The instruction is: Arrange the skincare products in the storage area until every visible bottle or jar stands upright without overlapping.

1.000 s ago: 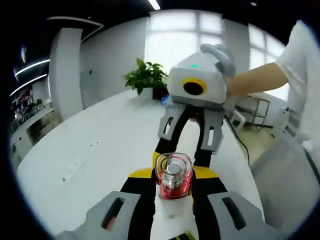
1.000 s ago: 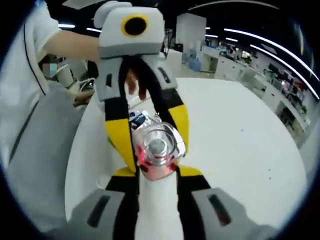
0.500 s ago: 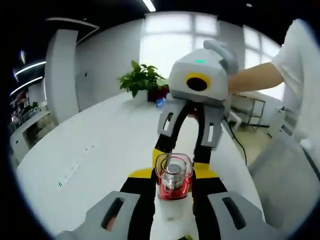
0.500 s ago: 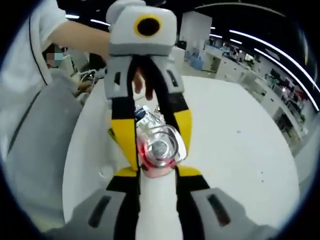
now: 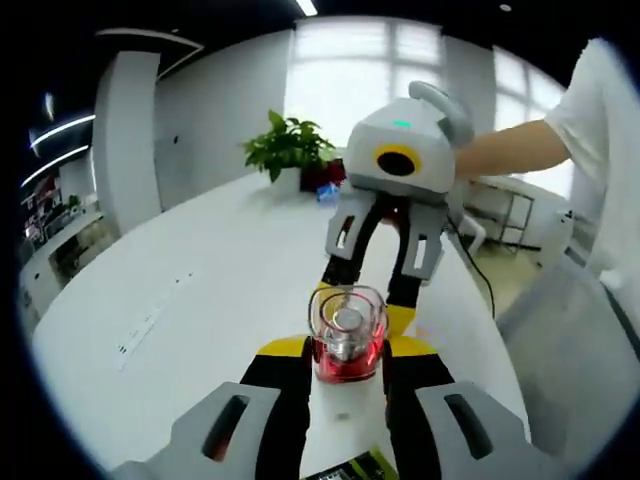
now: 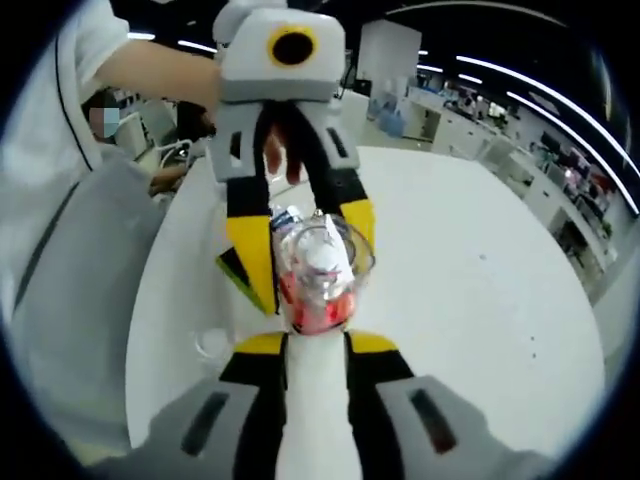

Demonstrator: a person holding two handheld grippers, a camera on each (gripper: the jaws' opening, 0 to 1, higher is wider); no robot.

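A small clear bottle [image 5: 347,335] with a red base and a silvery core is held above the white table [image 5: 200,300]. My left gripper [image 5: 347,348] is shut on it, yellow tips on either side of the red base. Facing it, my right gripper [image 5: 365,300] comes down from the top, its tips straddling the bottle from behind. In the right gripper view the bottle [image 6: 318,280] sits just past my right gripper [image 6: 317,345], whose tips touch the red base. There my left gripper [image 6: 305,250] hangs from above with its yellow fingers flanking the bottle.
A dark green-and-black pack [image 5: 350,465] lies on the table under the grippers, partly hidden in the right gripper view [image 6: 232,265]. A small clear round piece [image 6: 210,345] rests near it. A potted plant [image 5: 290,150] stands far back. The person's body [image 6: 60,250] is close alongside.
The bottle now shows more from the side and sits slightly further out along the jaws in both views. Both grippers have turned a little about it. The jaw gaps look unchanged.
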